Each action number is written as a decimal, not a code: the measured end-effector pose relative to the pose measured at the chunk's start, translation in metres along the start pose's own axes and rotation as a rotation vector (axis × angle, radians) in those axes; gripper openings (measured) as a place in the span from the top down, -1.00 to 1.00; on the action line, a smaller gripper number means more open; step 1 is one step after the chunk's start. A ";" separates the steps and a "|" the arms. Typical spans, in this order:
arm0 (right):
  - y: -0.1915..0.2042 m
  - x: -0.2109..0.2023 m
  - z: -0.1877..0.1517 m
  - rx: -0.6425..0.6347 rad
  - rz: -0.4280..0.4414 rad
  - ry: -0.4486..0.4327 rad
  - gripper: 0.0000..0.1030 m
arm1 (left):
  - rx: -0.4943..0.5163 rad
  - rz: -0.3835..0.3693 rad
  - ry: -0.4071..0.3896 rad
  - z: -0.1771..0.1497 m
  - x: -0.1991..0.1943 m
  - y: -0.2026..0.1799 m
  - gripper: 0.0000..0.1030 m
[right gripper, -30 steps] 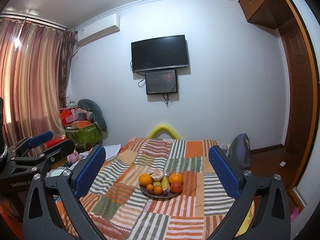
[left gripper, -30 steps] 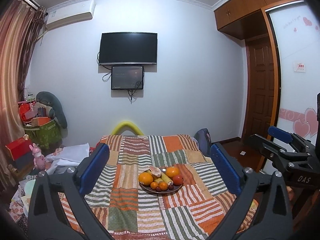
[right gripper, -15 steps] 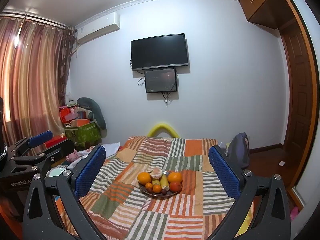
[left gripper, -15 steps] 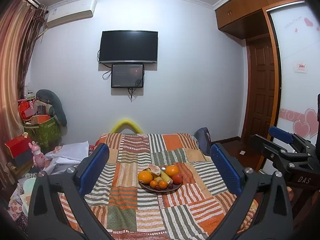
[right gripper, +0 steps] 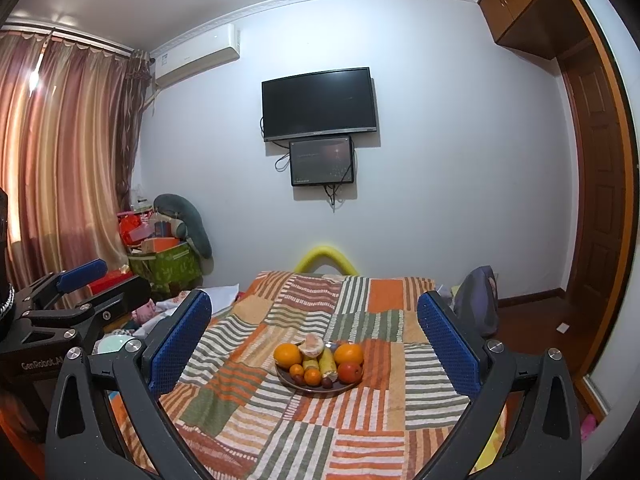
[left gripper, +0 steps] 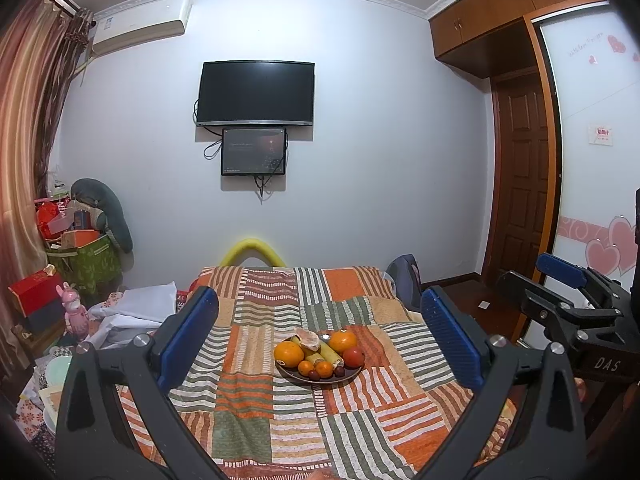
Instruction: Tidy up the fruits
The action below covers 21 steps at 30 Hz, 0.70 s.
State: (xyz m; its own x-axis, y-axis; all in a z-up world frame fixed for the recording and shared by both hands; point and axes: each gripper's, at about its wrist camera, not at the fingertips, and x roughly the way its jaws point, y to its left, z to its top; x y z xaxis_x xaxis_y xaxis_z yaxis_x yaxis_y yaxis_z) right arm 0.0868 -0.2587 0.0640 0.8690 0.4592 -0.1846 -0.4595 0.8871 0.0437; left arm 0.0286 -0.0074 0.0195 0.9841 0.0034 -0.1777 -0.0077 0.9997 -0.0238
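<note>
Striped patchwork bedspread (left gripper: pixel 256 396) is carrying, near its centre, a dark round plate (left gripper: pixel 320 376) heaped with oranges, bananas and small red fruit (right gripper: pixel 318 360). Left gripper (left gripper: pixel 320 334) and right gripper (right gripper: pixel 314 330) are hovering well apart from it, jaws spread, empty. The fruit is likely rolling easily and bruising; side grips suit. Nothing is blocking.

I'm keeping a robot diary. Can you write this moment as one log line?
left gripper: open, empty | right gripper: open, empty | fruit plate: full, on striped blanket, untouched
</note>
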 end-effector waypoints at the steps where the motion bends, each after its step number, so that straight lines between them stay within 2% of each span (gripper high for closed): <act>1: -0.001 -0.001 0.000 0.001 0.000 0.000 -1.00 | 0.000 -0.002 0.002 0.000 0.000 0.000 -0.99; 21: -0.002 -0.002 0.002 0.001 0.006 -0.003 -1.00 | 0.010 -0.020 0.008 -0.001 0.001 0.000 -0.99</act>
